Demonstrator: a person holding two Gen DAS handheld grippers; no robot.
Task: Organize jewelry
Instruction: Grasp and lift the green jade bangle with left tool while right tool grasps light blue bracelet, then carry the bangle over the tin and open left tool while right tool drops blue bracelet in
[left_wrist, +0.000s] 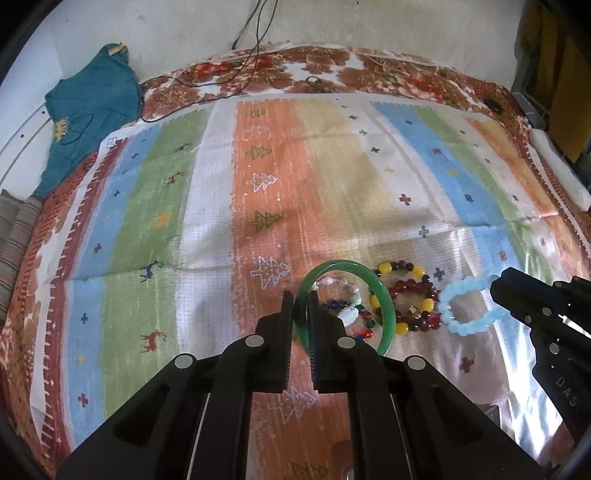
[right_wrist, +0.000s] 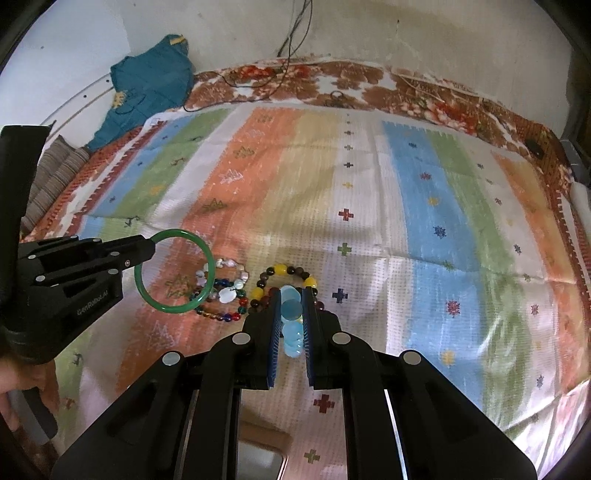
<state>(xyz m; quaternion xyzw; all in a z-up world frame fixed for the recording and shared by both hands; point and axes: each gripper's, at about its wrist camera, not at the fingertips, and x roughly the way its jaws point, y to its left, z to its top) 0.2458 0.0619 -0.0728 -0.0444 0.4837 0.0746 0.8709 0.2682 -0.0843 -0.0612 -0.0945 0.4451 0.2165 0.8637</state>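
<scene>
Left gripper (left_wrist: 300, 306) clamps the smooth green bangle (left_wrist: 384, 295); right gripper (right_wrist: 291, 310) clamps the pale-blue beaded bracelet (right_wrist: 291, 314); both held above the striped cloth (left_wrist: 207, 192).

Showing five pieces of jewelry: one green bangle (left_wrist: 384, 295), one pale blue bracelet (left_wrist: 467, 304) and three beaded bracelets (left_wrist: 415, 302). Also showing two grippers (left_wrist: 299, 306), one teal garment (left_wrist: 88, 110).

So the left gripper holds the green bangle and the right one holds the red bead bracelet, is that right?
Not quite. The left gripper does hold the green bangle, but the right gripper is shut on the light blue bracelet, as the right wrist view shows. The red bead bracelet lies on the cloth.
</scene>
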